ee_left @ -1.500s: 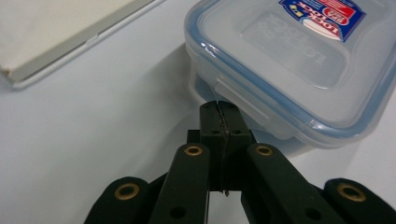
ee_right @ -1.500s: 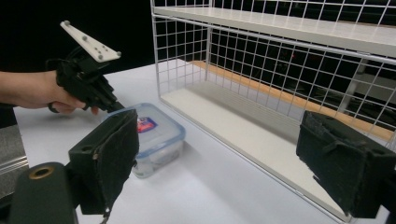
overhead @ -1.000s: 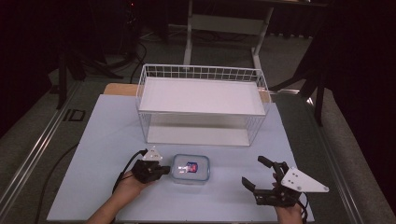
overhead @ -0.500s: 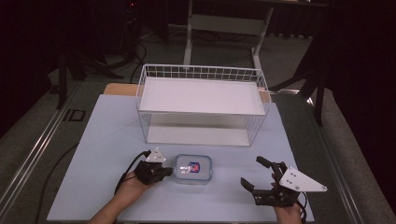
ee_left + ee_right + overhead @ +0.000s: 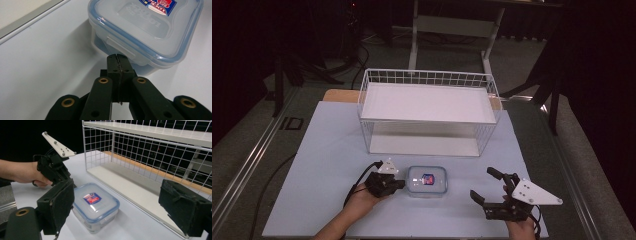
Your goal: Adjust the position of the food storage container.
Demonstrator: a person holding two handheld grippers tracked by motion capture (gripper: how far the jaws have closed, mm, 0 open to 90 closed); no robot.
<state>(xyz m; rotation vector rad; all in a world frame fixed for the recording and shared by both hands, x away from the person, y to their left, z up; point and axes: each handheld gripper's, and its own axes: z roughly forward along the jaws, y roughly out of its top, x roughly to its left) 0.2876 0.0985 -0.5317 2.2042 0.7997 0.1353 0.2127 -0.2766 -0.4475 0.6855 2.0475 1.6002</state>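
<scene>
A clear lidded food container (image 5: 426,181) with a blue seal and a red label sits on the pale blue table (image 5: 327,155), in front of the white wire shelf rack (image 5: 427,112) and between the two grippers. The left gripper (image 5: 398,184) lies just beside the container's left side; in the left gripper view its jaws are pressed together with nothing between them, their tips right at the latch tab (image 5: 120,47) on the container's side. The right gripper (image 5: 490,185) rests well to the container's right, jaws spread wide and holding nothing.
</scene>
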